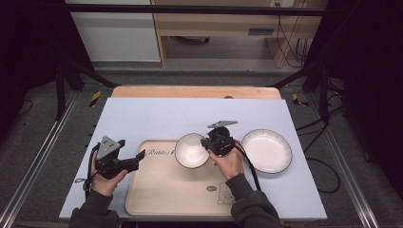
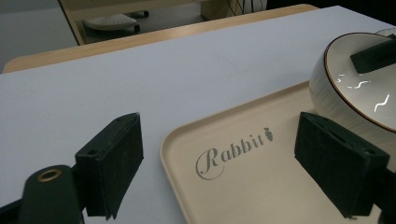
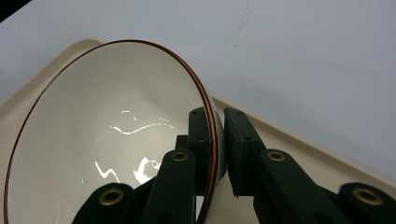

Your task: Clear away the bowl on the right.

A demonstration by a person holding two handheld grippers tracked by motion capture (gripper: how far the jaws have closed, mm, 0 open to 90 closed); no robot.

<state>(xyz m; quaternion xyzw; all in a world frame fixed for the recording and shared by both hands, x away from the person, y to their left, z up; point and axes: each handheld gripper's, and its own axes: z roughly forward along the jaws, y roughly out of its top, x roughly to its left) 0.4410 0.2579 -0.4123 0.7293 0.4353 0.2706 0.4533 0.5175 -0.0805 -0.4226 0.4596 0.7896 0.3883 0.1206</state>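
White bowl (image 3: 107, 135), thin brown rim

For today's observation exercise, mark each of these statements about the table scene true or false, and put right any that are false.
1. The right gripper has its jaws shut on the rim of the bowl. True.
2. The left gripper is holding the tray. False: its jaws stand open with nothing between them.
3. The plate lies on the tray. False: it lies on the white mat, to the right of the tray.
4. The tray bears the word "Rabbit". True.
5. The bowl holds soup. False: its white inside is bare.
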